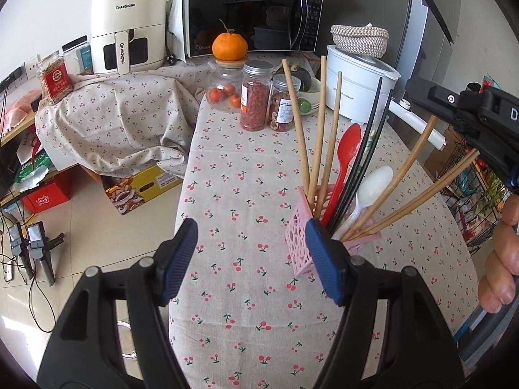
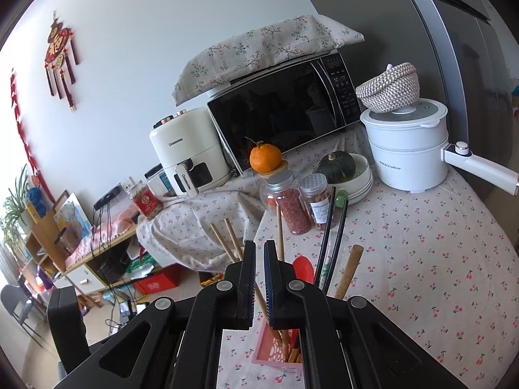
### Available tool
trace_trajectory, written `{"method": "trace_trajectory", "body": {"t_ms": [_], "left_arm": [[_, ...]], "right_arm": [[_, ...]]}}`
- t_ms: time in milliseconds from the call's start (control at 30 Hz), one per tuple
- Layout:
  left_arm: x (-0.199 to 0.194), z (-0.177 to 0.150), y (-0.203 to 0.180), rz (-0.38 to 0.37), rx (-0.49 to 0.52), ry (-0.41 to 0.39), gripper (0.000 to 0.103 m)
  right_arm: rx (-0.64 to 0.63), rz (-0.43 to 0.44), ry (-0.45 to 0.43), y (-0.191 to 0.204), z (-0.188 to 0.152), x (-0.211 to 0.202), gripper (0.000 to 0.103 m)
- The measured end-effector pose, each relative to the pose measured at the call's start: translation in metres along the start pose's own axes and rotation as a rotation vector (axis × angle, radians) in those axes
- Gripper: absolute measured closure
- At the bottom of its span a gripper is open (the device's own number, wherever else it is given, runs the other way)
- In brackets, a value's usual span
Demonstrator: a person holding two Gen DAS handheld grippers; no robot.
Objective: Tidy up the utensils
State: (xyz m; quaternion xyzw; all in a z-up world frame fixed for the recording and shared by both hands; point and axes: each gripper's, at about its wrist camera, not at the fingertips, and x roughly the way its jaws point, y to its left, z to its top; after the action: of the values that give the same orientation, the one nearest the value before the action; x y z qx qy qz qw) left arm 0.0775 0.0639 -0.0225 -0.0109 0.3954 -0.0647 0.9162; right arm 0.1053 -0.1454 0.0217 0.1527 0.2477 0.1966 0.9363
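Left tool (image 1: 251,261) jaws apart, nothing between, over cherry-print table (image 1: 233,175). Just right: pink holder (image 1: 296,243) upright, packed with chopsticks (image 1: 319,129), red spoon (image 1: 347,149), white spoon (image 1: 373,188). Right tool (image 2: 259,278) jaws together above holder, empty.

Your pink perforated holder (image 1: 296,243) stood upright on the cherry-print cloth, at about four o'clock from the view's centre. Bamboo chopsticks (image 1: 324,129) fanned out of it from twelve toward two o'clock, beside a red spoon (image 1: 347,149), a black chopstick pair (image 1: 369,149) and a white spoon (image 1: 373,188), bowls up.
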Motion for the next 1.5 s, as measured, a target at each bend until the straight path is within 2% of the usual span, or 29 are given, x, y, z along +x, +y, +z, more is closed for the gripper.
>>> {"method": "trace_trajectory", "body": {"t_ms": [167, 233, 333, 400, 467, 533, 633, 700, 767, 833, 933, 1033, 1100, 1233, 1500], "left_arm": [[0.0, -0.001, 0.001, -0.001, 0.0, 0.003, 0.029], [-0.001, -0.001, 0.0, -0.008, -0.009, 0.002, 0.028], [-0.004, 0.0, -0.002, -0.011, -0.019, -0.003, 0.024], [-0.007, -0.001, -0.005, -0.003, -0.019, -0.01, 0.023], [-0.011, -0.001, -0.01, 0.005, -0.018, -0.019, 0.021], [-0.015, -0.001, -0.015, 0.019, -0.016, -0.028, 0.019], [-0.025, -0.004, -0.022, 0.029, -0.007, -0.045, 0.017], [-0.032, -0.006, -0.029, 0.036, 0.008, -0.05, 0.014], [-0.038, -0.008, -0.035, 0.034, 0.011, -0.054, 0.004], [-0.045, -0.01, -0.041, 0.032, 0.011, -0.06, 0.001], [-0.054, -0.013, -0.051, 0.035, 0.025, -0.062, 0.001], [-0.062, -0.018, -0.064, 0.045, 0.062, -0.079, 0.001], [-0.063, -0.021, -0.071, 0.049, 0.079, -0.082, 0.001], [-0.059, -0.024, -0.08, 0.034, 0.078, -0.059, 0.001], [-0.053, -0.025, -0.089, 0.049, 0.066, -0.047, 0.001]], "right_arm": [[-0.005, 0.017, 0.015, -0.001, -0.001, 0.0, 0.096], [-0.003, 0.03, 0.01, -0.002, 0.0, -0.004, 0.092], [0.001, 0.055, -0.022, -0.006, 0.006, -0.018, 0.079], [-0.002, 0.07, -0.06, -0.008, 0.01, -0.033, 0.06], [-0.016, 0.071, -0.111, -0.011, 0.014, -0.05, 0.049], [-0.044, 0.06, -0.145, -0.013, 0.016, -0.067, 0.045], [-0.089, 0.028, -0.179, -0.016, 0.017, -0.09, 0.029], [-0.115, -0.003, -0.191, -0.02, 0.015, -0.104, 0.015], [-0.134, -0.051, -0.193, -0.025, 0.012, -0.114, 0.011], [-0.143, -0.12, -0.172, -0.031, 0.008, -0.121, 0.002], [-0.142, -0.224, -0.137, -0.043, -0.002, -0.131, 0.0], [-0.142, -0.36, -0.028, -0.055, -0.014, -0.13, 0.0], [-0.134, -0.411, 0.047, -0.063, -0.023, -0.126, 0.0], [-0.127, -0.401, 0.119, -0.07, -0.037, -0.127, 0.0], [-0.128, -0.401, 0.144, -0.075, -0.041, -0.128, 0.0]]}}
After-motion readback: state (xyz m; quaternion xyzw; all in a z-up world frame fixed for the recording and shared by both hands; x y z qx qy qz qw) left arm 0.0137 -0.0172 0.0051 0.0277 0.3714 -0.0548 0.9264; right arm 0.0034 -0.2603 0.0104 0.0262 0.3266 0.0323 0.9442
